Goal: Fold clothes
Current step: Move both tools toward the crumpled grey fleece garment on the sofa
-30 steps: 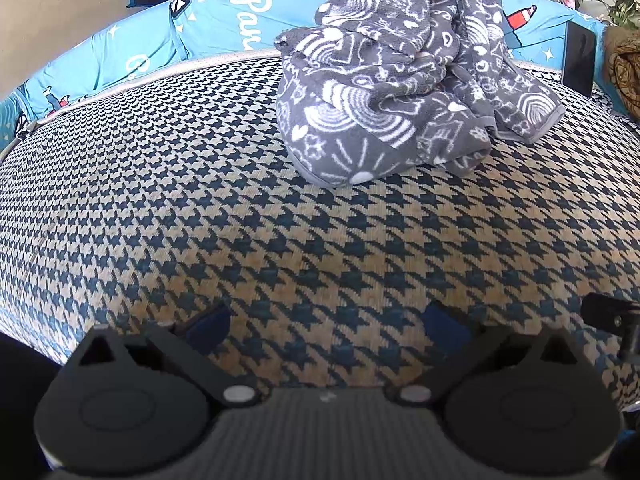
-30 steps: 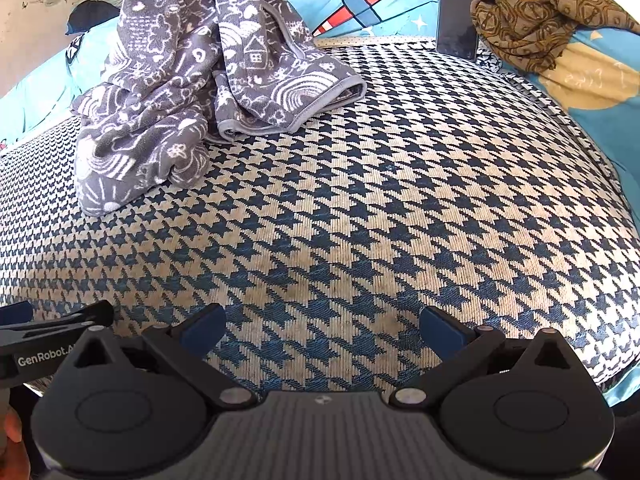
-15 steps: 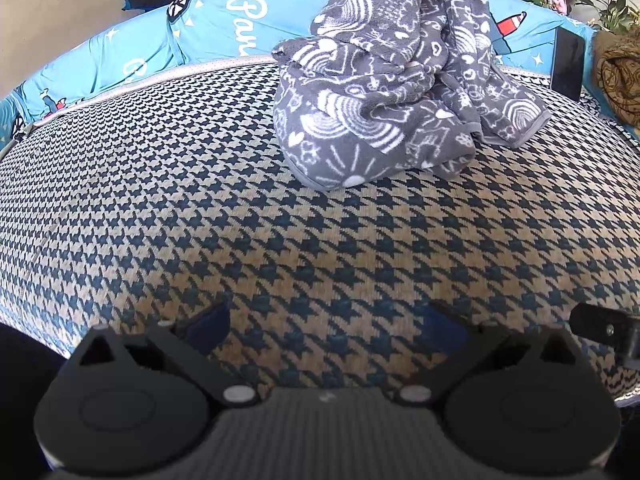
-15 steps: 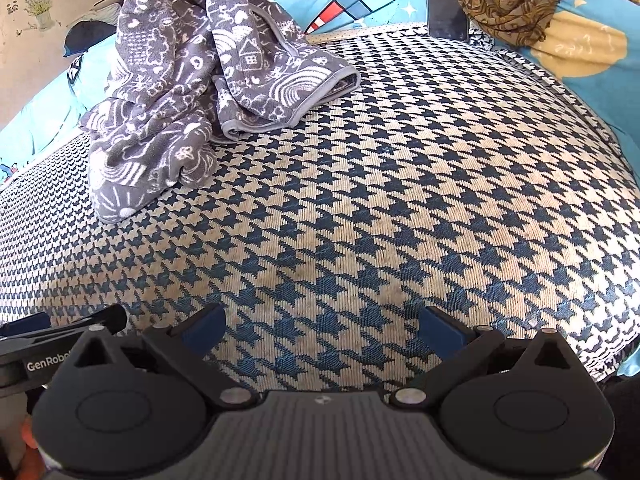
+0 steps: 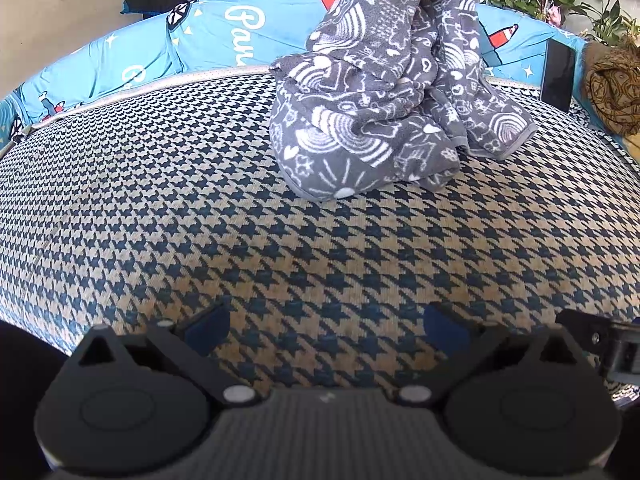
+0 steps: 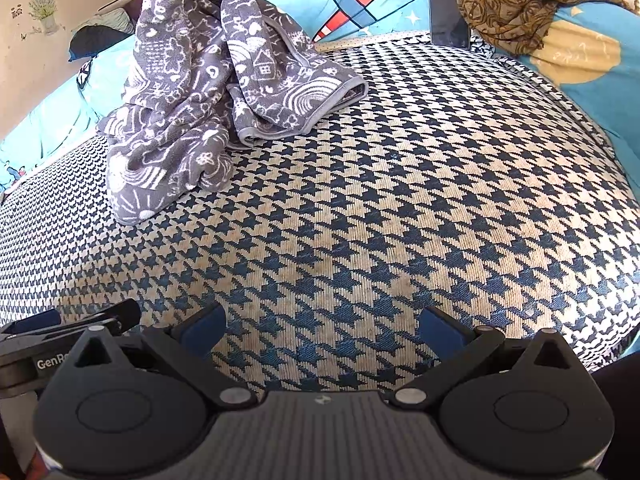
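Both our tools, left (image 5: 326, 326) and right (image 6: 322, 326), gape empty; only the right view shows the brown cloth (image 6: 516, 4) whole, beyond the garment (image 6: 208, 92).

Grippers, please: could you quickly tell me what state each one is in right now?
Left gripper: open, holding nothing, above the houndstooth cover, short of the grey garment.
Right gripper: open, holding nothing, also short of it.

Left gripper (image 5: 324, 326) w/ blue pads spread wide, hovering over the navy-and-tan houndstooth woven cover (image 5: 200, 216), nothing in it. Crumpled grey fleece garment w/ white doodle print (image 5: 384, 112) sits heaped at the far side, well apart from the fingers. Bright blue cartoon-print sheet (image 5: 192, 48) behind it, brown patterned cloth (image 5: 612, 88) far right.
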Demonstrator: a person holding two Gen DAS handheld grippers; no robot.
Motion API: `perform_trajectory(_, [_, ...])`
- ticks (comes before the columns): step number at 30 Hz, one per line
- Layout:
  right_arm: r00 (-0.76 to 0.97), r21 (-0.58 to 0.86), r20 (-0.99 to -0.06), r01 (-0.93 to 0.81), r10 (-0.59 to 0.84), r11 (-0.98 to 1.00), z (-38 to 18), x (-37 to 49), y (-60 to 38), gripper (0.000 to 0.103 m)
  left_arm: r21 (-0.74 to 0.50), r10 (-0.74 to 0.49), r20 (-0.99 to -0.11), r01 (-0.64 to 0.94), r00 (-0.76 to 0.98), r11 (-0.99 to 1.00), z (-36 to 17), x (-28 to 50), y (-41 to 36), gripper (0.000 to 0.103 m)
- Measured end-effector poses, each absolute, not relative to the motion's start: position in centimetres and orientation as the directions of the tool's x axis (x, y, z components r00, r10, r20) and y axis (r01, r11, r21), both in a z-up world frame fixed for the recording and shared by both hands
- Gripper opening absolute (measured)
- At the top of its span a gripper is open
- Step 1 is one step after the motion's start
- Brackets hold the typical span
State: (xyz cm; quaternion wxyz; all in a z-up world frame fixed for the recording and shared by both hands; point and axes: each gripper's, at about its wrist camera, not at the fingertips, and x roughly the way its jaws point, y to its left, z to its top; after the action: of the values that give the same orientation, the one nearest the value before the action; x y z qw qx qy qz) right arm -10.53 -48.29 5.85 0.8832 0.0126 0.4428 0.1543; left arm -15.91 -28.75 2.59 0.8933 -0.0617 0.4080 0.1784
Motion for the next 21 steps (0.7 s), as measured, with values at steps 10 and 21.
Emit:
perform_trajectory(10, [0.543, 0.156, -0.785, -0.292, 0.298, 0.944, 6.2, -9.4, -47.7, 0.103, 0.001, 0.238, -0.770, -0.373, 0.591, 0.928, 2.4, -15.3, -27.5, 0.103])
perform_trajectory(21, [0.502, 0.168, -0.805, -0.317, 0.315, 0.934, 6.2, -7.3, -46.2, 0.103, -0.018, 0.225, -0.778, -0.380, 0.587, 0.925, 2.7, -14.3, -26.6, 0.103])
